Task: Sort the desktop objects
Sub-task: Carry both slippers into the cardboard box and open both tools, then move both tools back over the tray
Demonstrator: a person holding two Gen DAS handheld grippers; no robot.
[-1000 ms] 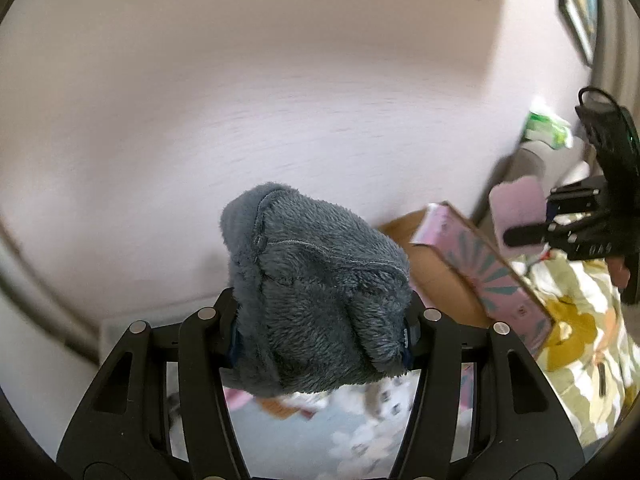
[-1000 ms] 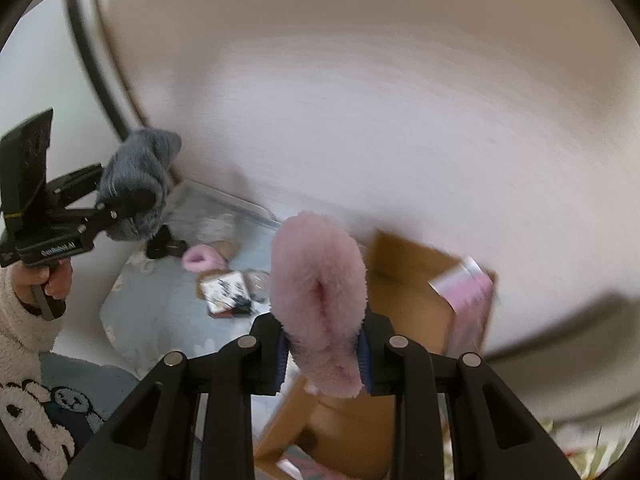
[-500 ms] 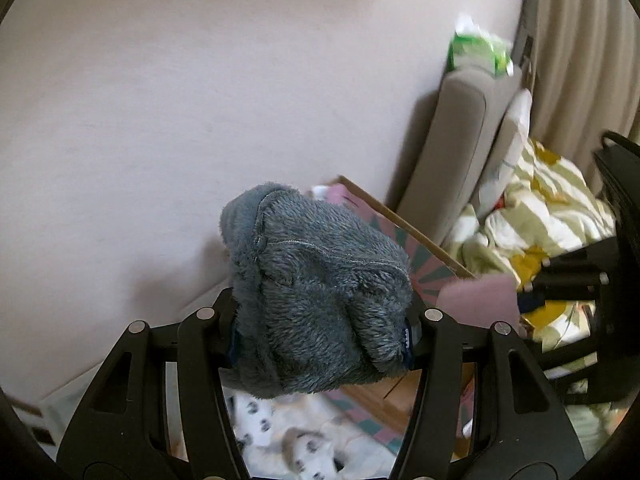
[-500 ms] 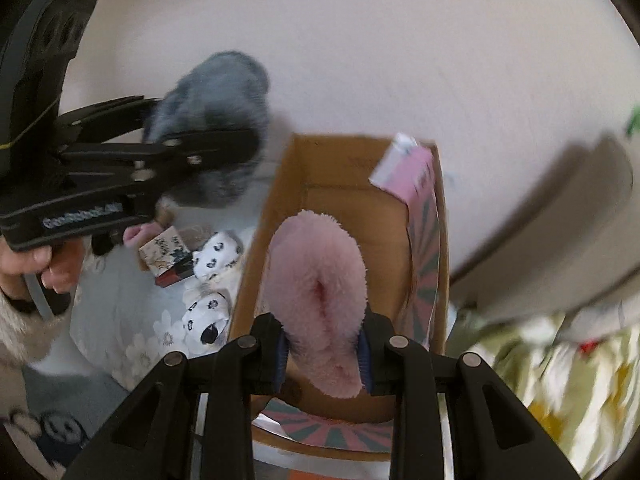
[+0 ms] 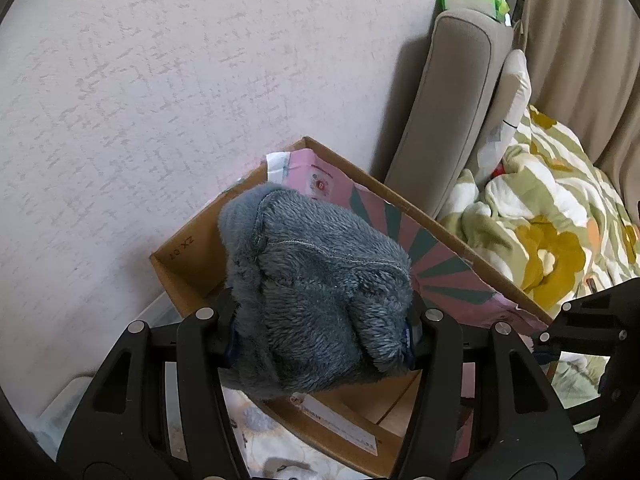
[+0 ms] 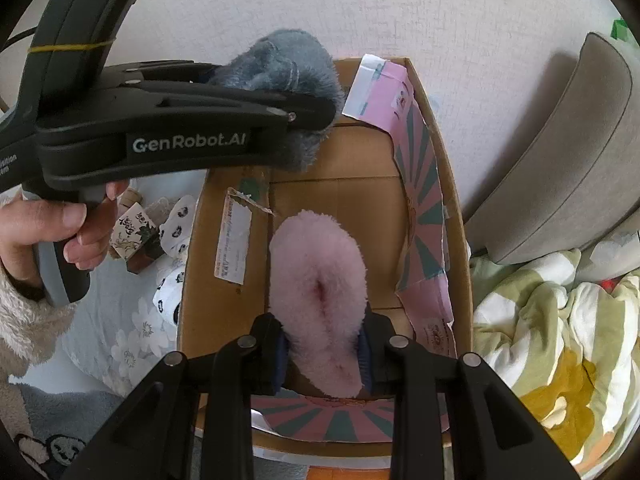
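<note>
Left gripper (image 5: pixel 320 336): its jaws are closing firmly on a grey plush item (image 5: pixel 316 292), pinching it across its lower half so the fluffy bulk is bulging out above and in front of the fingers

Right gripper (image 6: pixel 322 350): its jaws are squeezing a pink fluffy item (image 6: pixel 318 280) near its lower end, with most of the fluff standing up and forward between the fingers

Where the things are: both are hanging in the air over the open cardboard box (image 6: pixel 456 216); the pink one is sitting above the middle of the box floor, the grey one is hovering over the far left corner by the wall (image 5: pixel 160 80)

How they are likely handling: both are looking soft, light and squashy, giving way under the pads without slipping; nothing fragile, so a drop into the box seems harmless

Where to hold: a pinch through the thick middle is working, since the pile is compressing and gripping well

Box contents: a pink patterned paper liner (image 6: pixel 420 184) is lying along the right wall; the floor is otherwise looking bare

Left behind: small panda-print pieces (image 6: pixel 176 236) and a printed little box (image 6: pixel 134 236) are lying on the floral cloth (image 6: pixel 120 332) just left of the cardboard box

Judged step: both items are seeming ready for release
</note>
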